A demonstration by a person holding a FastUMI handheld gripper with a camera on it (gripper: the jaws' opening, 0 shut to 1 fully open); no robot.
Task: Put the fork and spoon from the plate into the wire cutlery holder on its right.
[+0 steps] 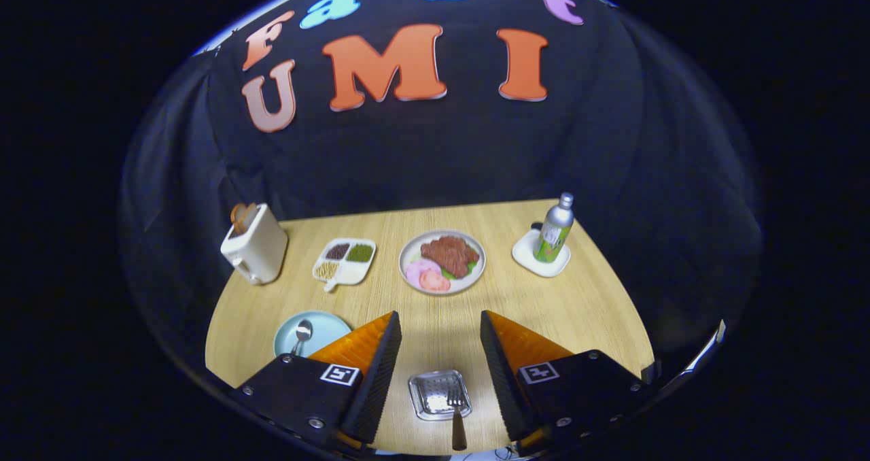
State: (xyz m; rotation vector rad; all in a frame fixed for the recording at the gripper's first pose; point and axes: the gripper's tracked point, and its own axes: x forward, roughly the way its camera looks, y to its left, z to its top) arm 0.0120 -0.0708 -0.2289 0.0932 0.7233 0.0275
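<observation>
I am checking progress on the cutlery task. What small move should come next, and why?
Probably swing the open gripper left toward the light-blue plate, because the spoon lies on it while the fork already stands in the wire cutlery holder between the jaws, which hold nothing.

The left finger (377,359) hides part of the pale blue plate (319,328) and the spoon's (301,335) handle end. Between the fingers, the fork's (457,413) tines are too small to count.
</observation>
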